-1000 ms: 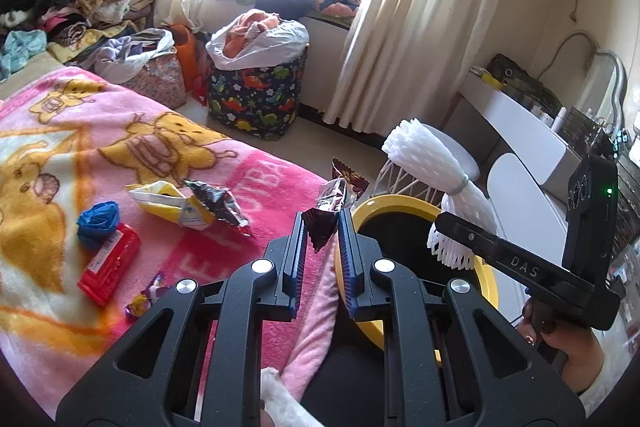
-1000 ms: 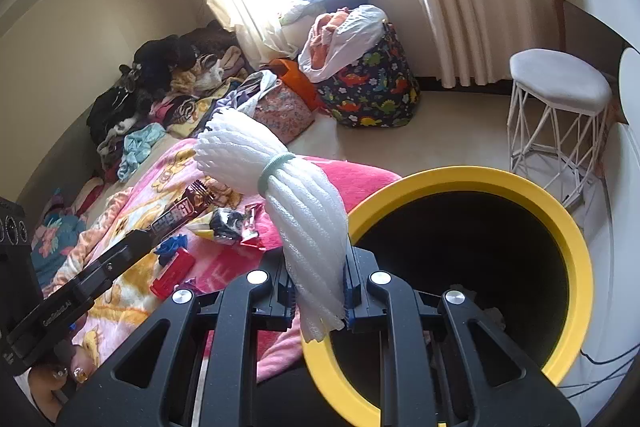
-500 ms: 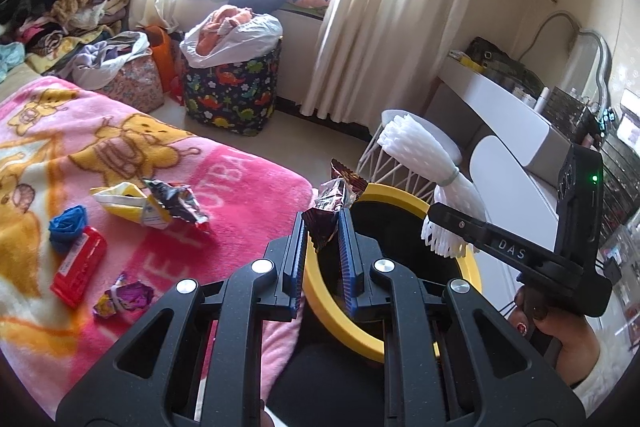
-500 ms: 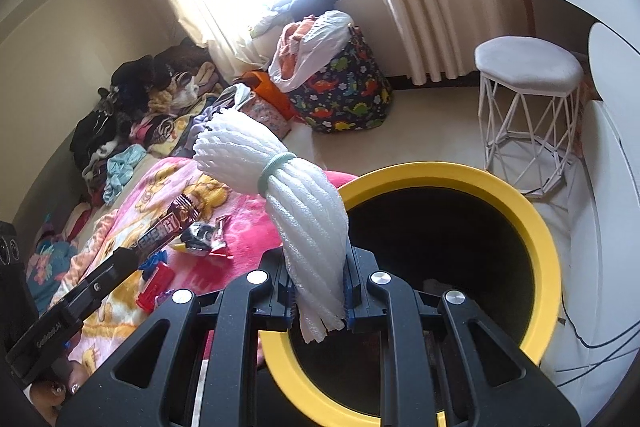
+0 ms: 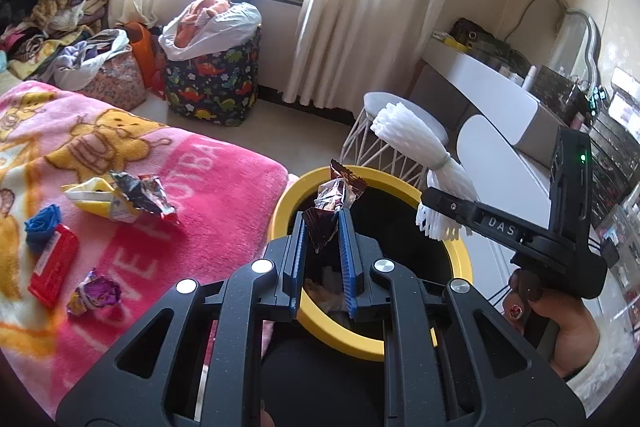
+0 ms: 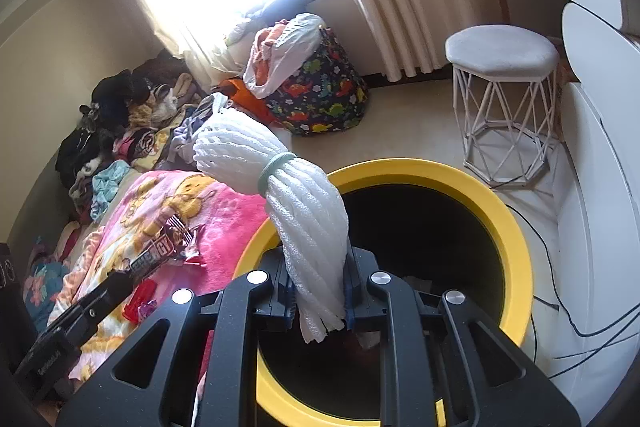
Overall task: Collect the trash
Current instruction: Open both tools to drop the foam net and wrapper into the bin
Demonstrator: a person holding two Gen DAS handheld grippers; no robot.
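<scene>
Now both tongs hang over the yellow-rimmed bin (image 5: 460, 251), low in the centre of each frame, so the drop step is in hand. The left gripper (image 5: 323, 227) has its jaws a little apart, yet the brown wrapper (image 5: 332, 211) sits between them. The right gripper (image 6: 320, 287) pinches the white foam bundle (image 6: 296, 195). Next, I think, both must spread wide to let the pieces fall inside. More wrappers (image 5: 120, 197) lie on the pink blanket (image 5: 216, 195) at the left.
</scene>
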